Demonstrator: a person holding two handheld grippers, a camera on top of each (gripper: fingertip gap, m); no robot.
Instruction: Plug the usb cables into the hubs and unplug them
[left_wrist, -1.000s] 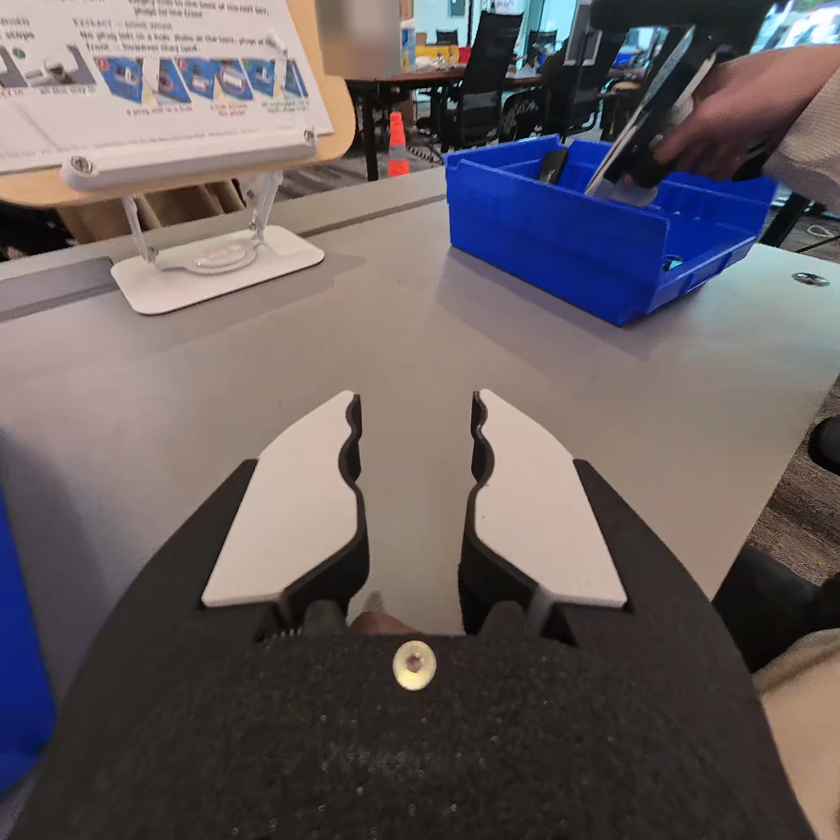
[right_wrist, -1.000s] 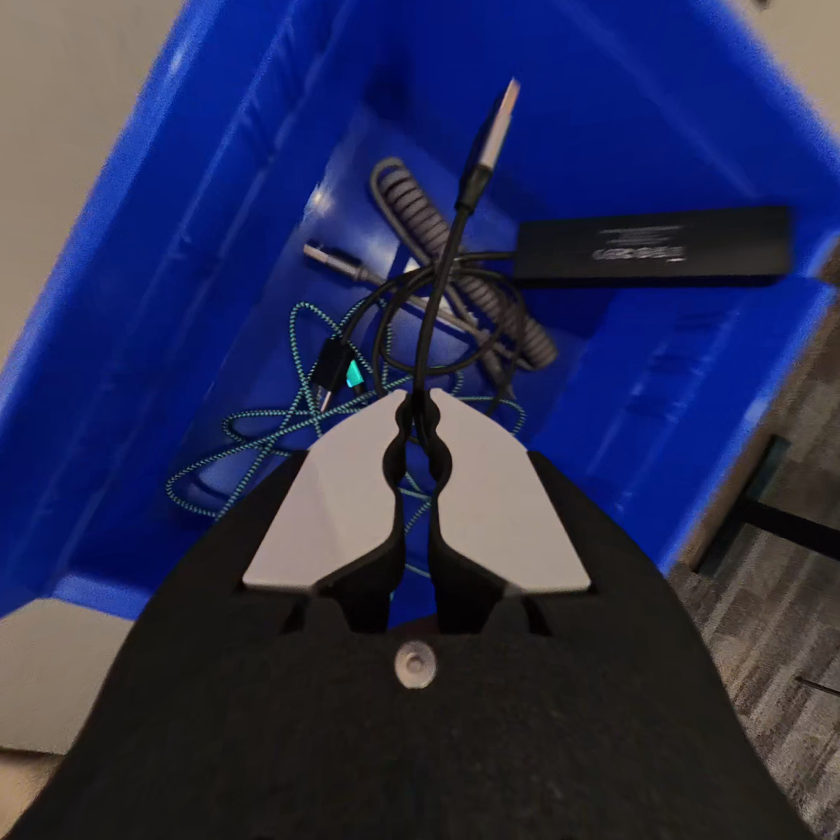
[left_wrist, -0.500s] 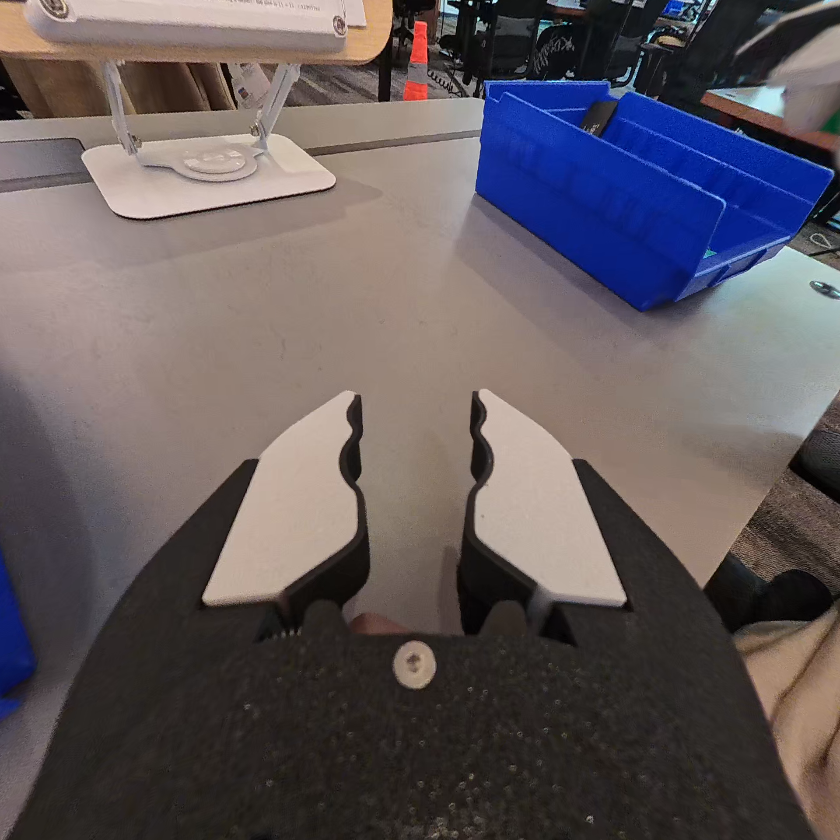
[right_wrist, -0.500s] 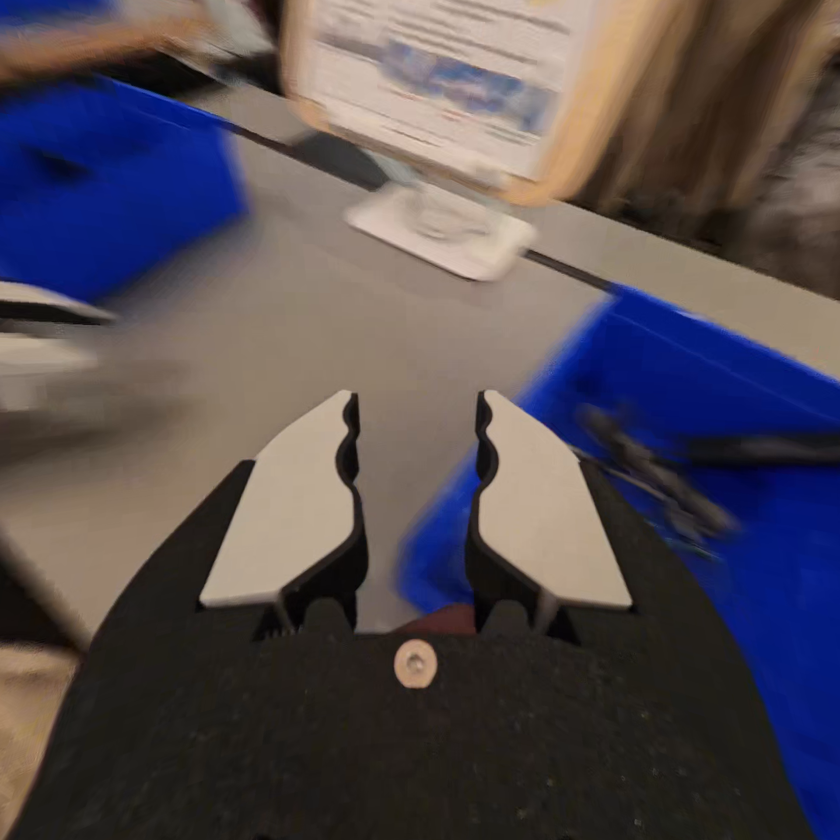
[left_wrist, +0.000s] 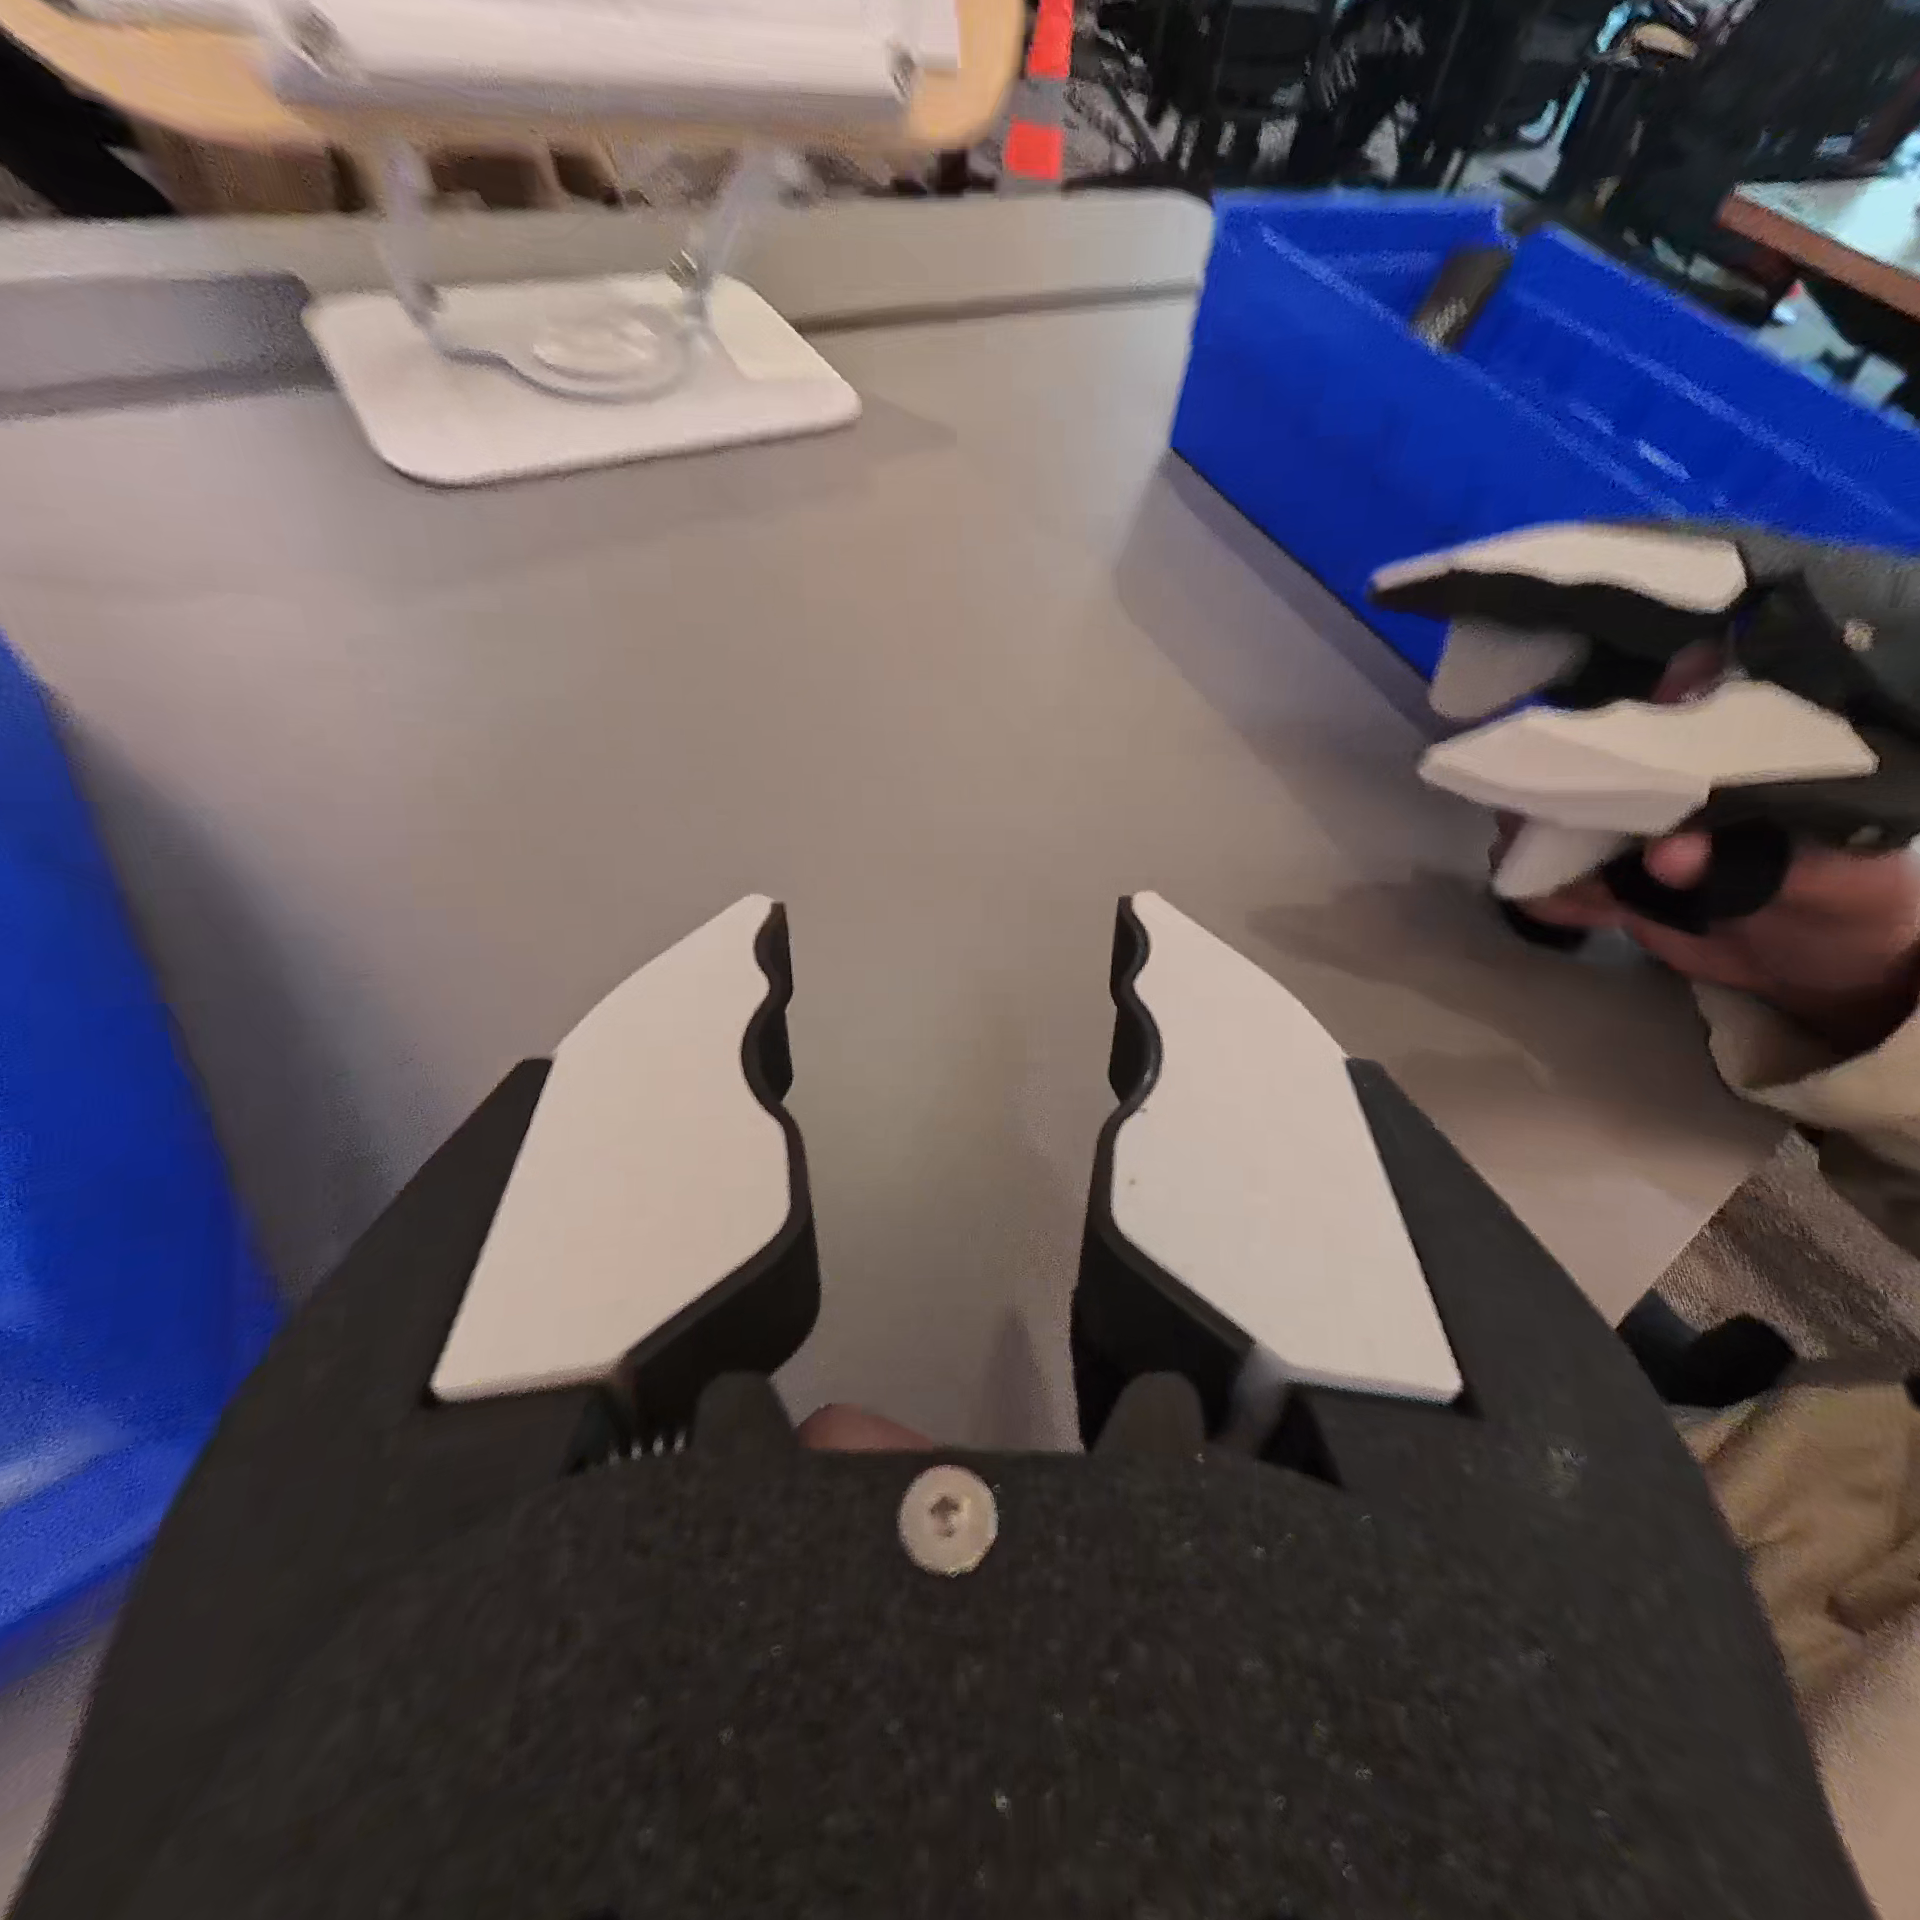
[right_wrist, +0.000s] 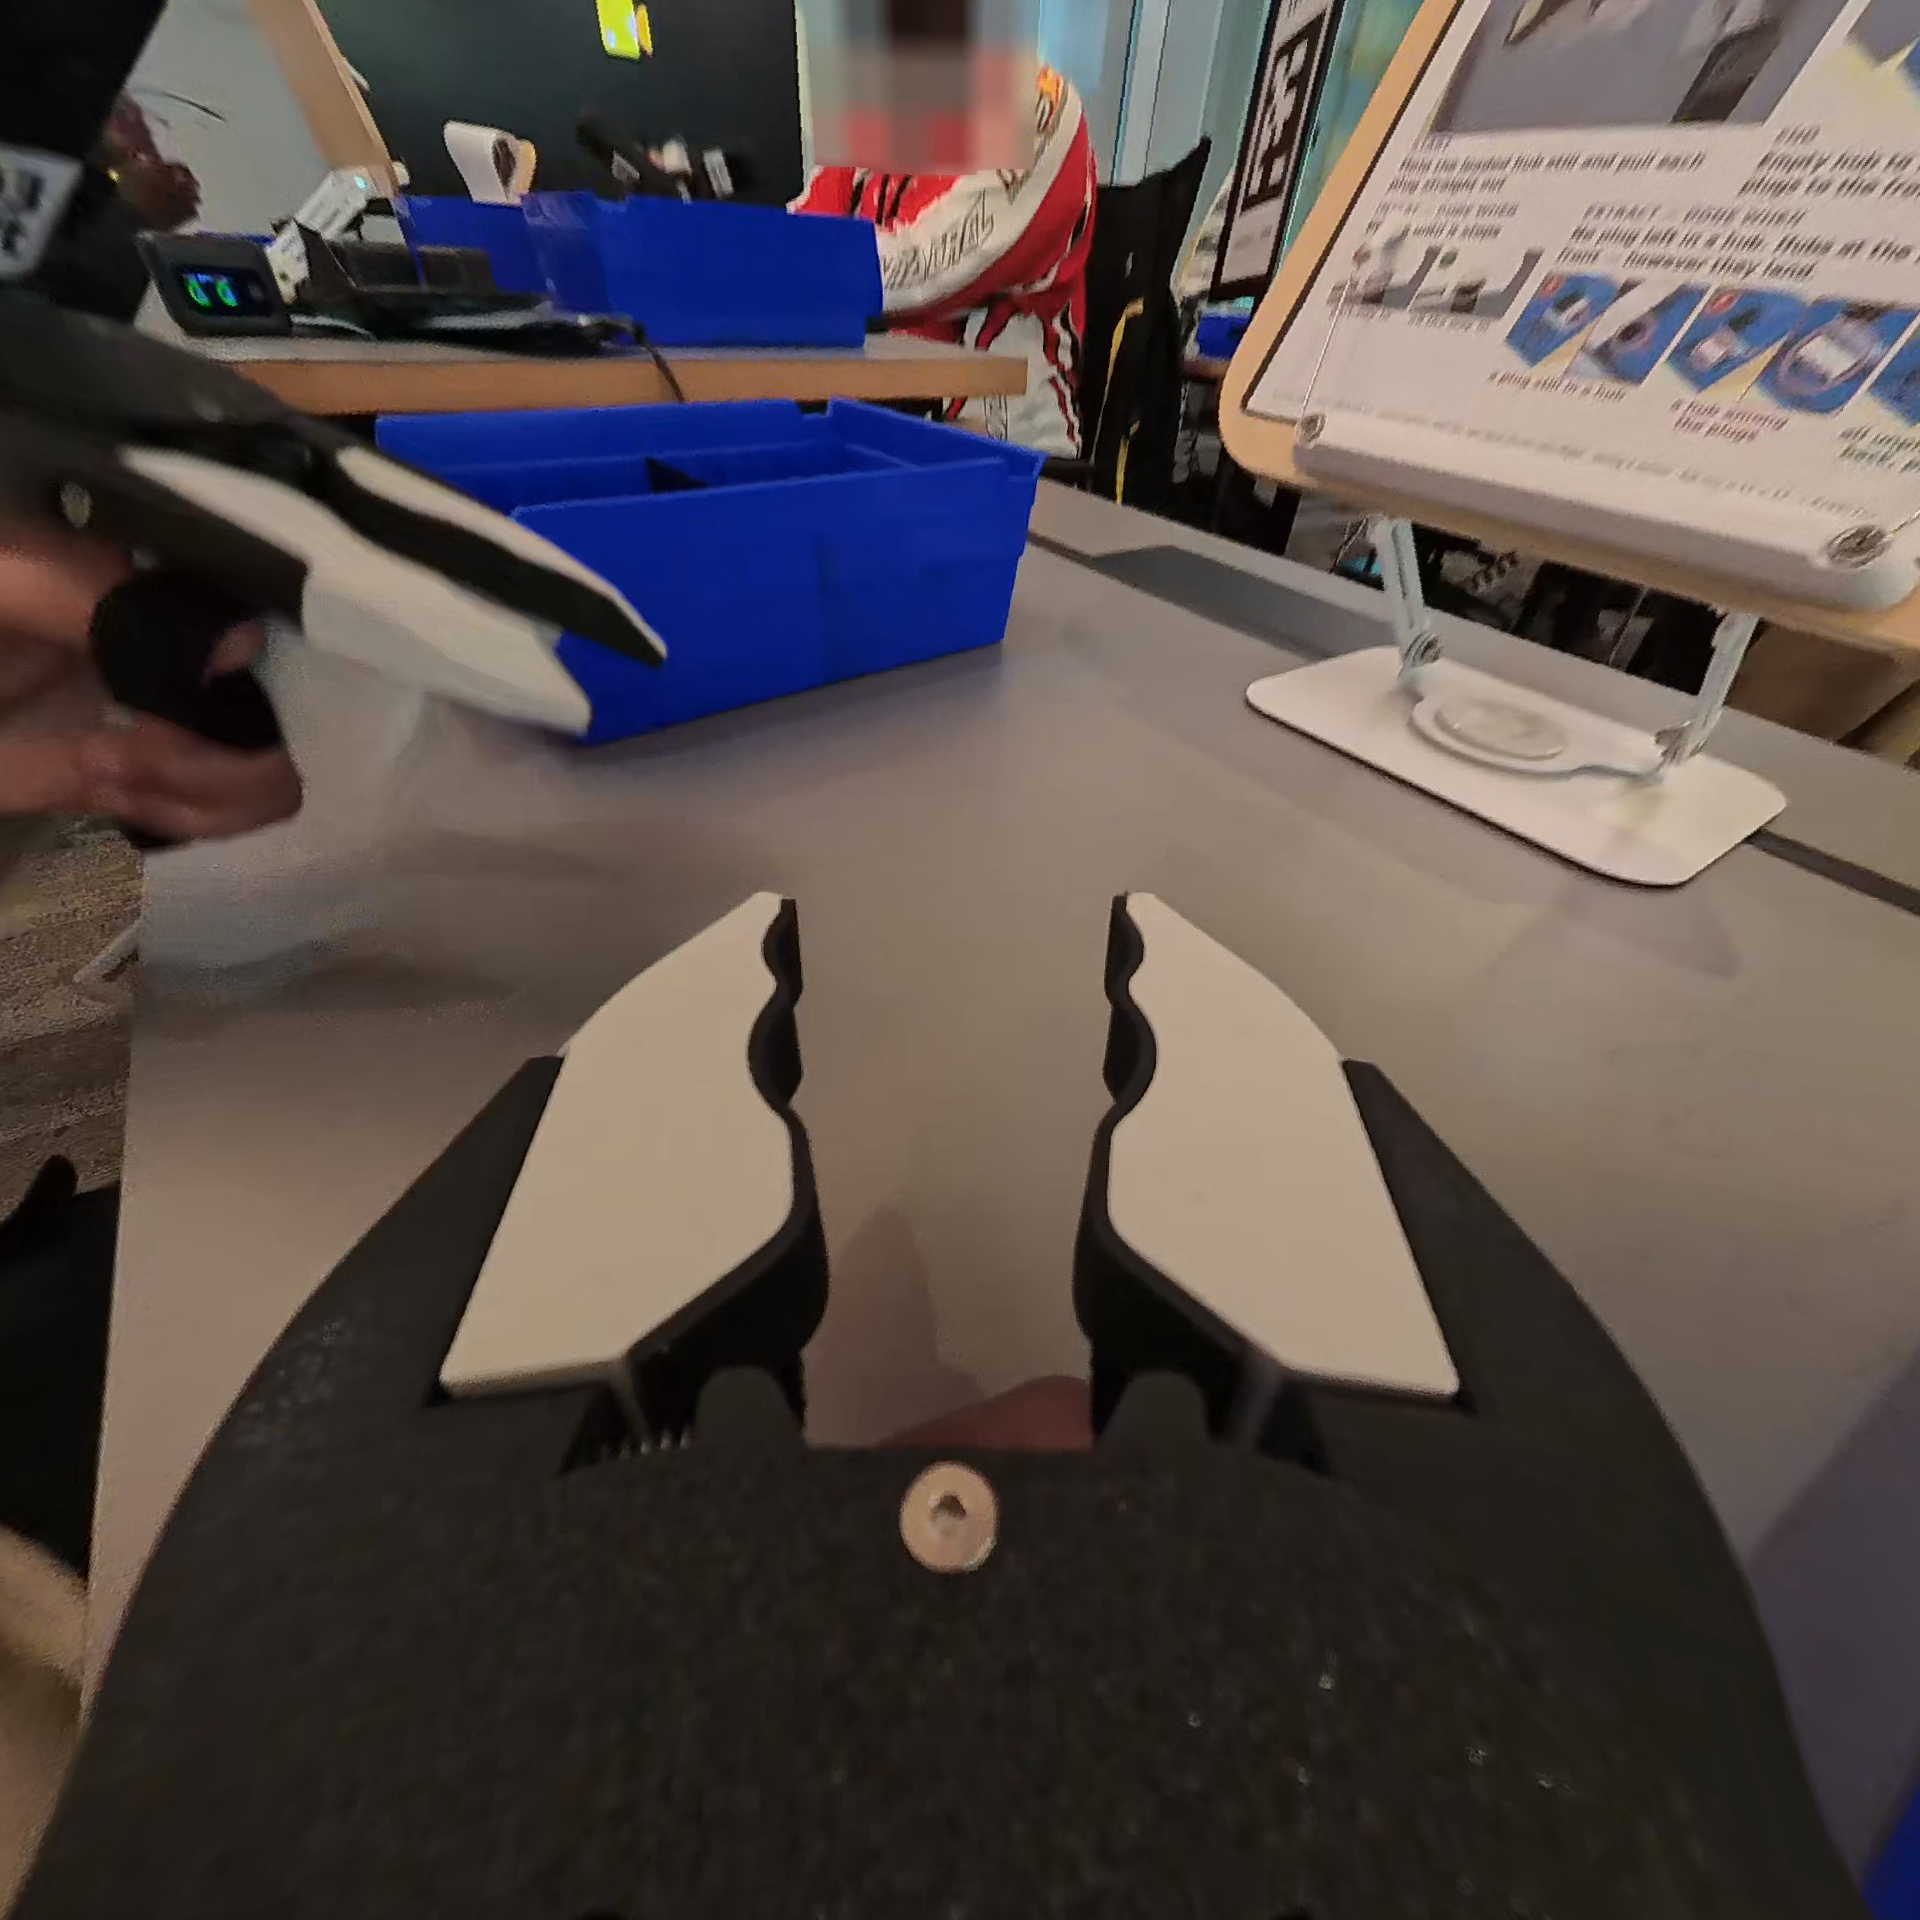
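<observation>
My left gripper (left_wrist: 951, 914) is open and empty, low over the grey table (left_wrist: 831, 675). My right gripper (right_wrist: 951, 914) is also open and empty over the table. Each shows in the other's view: the right one at the right (left_wrist: 1403, 681), the left one at the left (right_wrist: 613, 686). A blue bin (left_wrist: 1455, 436) stands at the back right with the end of a black hub (left_wrist: 1460, 301) sticking up inside. No USB cable is in view. A second blue bin (right_wrist: 748, 582) stands on the left side; its contents are hidden.
An instruction board (right_wrist: 1610, 260) on a white stand (right_wrist: 1507, 769) is at the back of the table. The table edge (left_wrist: 1714, 1174) runs close on the right. Behind are another table with blue bins (right_wrist: 727, 270) and a person in a red and white jacket (right_wrist: 987, 260).
My right gripper let go of the black USB cable, left the right bin and swung over the table, now open. My left gripper stayed open and shifted a little.
</observation>
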